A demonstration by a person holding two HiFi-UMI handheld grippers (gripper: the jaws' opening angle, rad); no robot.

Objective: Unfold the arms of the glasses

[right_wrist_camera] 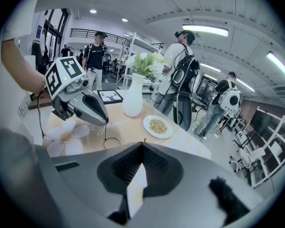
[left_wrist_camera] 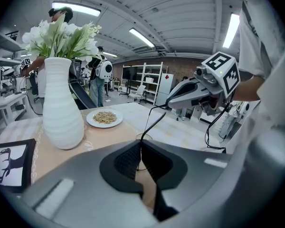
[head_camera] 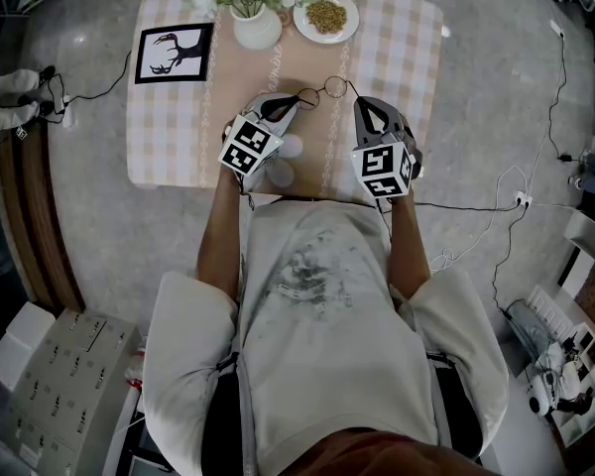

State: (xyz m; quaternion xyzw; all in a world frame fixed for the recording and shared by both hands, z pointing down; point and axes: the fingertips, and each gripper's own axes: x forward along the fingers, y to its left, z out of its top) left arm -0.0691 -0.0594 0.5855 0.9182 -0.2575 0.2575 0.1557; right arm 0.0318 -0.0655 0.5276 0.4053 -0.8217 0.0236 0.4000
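Observation:
Thin wire glasses with round lenses (head_camera: 322, 91) hang just above the checked table (head_camera: 397, 48), between my two grippers. My left gripper (head_camera: 299, 100) is shut on the frame at the left lens; in the left gripper view its jaws (left_wrist_camera: 141, 144) pinch the wire beside a lens ring. One black arm (left_wrist_camera: 154, 120) runs from there up to my right gripper (left_wrist_camera: 170, 103), which is shut on the arm's end. In the right gripper view only the arm's tip shows above the shut jaws (right_wrist_camera: 143, 144), and a lens ring (right_wrist_camera: 111, 143) dangles under the left gripper (right_wrist_camera: 106, 122).
A white vase of flowers (head_camera: 256, 23) and a plate of grain (head_camera: 326, 16) stand at the table's far side. A framed deer picture (head_camera: 174, 52) lies at the far left. Cables trail over the floor (head_camera: 496, 206) to the right. People stand in the room behind.

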